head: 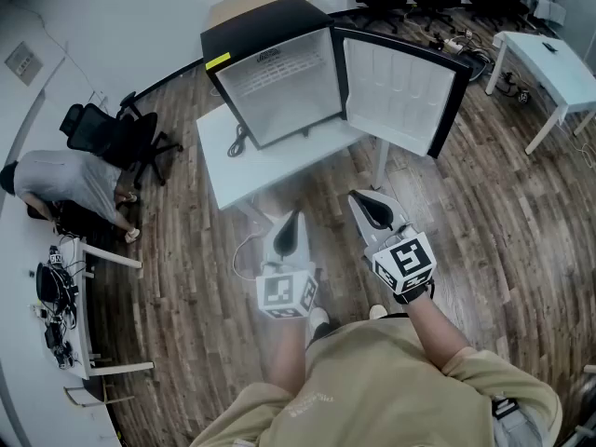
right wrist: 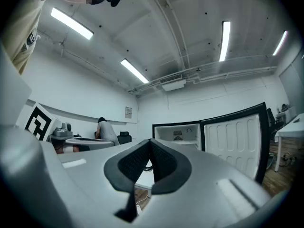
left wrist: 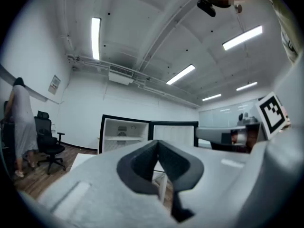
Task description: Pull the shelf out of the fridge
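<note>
The shelf (left wrist: 122,138) sits inside the fridge (head: 279,73), a pale slab running across the white interior about midway up, fully seated in the cabinet. The fridge is a small black one standing on a white table (head: 228,175), with its door (head: 400,91) swung wide to the 3 o'clock side of the cabinet. A dark cable (head: 237,142) lies on the tabletop at the cabinet's 7 o'clock. The left gripper (head: 296,214) and right gripper (head: 361,199) are held level side by side at the table's 6 o'clock, well apart from the fridge and pointing toward it. Each has its pads pressed together at the tips with nothing between them. At 9 o'clock in the head view a person in grey (head: 65,184) bends beside a black office chair (head: 112,133); a white desk (head: 549,68) stands at 2 o'clock.
</note>
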Demonstrator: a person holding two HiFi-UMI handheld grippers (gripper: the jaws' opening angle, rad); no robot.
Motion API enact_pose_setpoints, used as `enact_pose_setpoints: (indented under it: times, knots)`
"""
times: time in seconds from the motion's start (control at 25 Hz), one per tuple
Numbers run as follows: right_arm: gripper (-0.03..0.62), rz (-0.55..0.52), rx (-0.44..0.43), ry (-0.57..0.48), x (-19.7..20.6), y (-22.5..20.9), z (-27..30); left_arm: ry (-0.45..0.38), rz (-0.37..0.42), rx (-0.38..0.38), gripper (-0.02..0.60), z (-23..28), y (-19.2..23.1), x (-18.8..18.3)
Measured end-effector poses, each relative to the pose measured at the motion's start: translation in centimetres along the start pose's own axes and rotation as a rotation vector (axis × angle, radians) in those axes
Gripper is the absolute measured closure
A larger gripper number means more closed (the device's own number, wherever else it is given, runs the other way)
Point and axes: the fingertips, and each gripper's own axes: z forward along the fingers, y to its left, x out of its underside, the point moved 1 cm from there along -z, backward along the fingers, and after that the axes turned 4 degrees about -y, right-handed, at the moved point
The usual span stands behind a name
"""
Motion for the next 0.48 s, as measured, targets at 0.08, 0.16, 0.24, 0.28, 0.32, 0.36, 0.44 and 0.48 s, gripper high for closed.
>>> enact_pose_setpoints:
  times: [0.08, 0.16, 0.24, 0.28, 0.32, 0.36, 0.44, 0.48]
  knots:
    - [0.590, 0.012, 0.007, 0.003, 0.1, -0.1, 0.0, -0.011, 0.002, -0.015, 0.580, -0.1, 0.2, -0.4]
    - [0.589, 0.032, 0.008, -0.004, 0.2, -0.3, 0.1, -0.023, 0.003, -0.031, 0.580, -0.1, 0.6, -0.6]
    - [0.589, 0.068, -0.003, -0.026, 0.2, -0.4, 0.2, -0.028, 0.003, -0.048, 0.580, -0.1, 1.0, -0.7]
    - [0.589, 0.089, -0.010, -0.038, 0.2, -0.5, 0.2, -0.029, 0.003, -0.057, 0.580, -0.1, 1.2, -0.7]
    - [0.589, 0.107, -0.012, -0.045, 0.3, -0.7, 0.1, -0.030, 0.002, -0.064, 0.580, -0.1, 1.3, -0.6]
    - [0.589, 0.119, -0.009, -0.045, 0.4, -0.9, 0.0, -0.030, 0.001, -0.072, 0.580, -0.1, 1.4, -0.5]
    - [0.589, 0.130, 0.000, -0.037, 0.7, -1.5, -0.2, -0.030, -0.003, -0.085, 0.580, -0.1, 1.4, -0.3]
    - [0.589, 0.134, 0.005, -0.034, 0.8, -1.8, -0.3, -0.030, -0.004, -0.091, 0.580, 0.0, 1.3, -0.2]
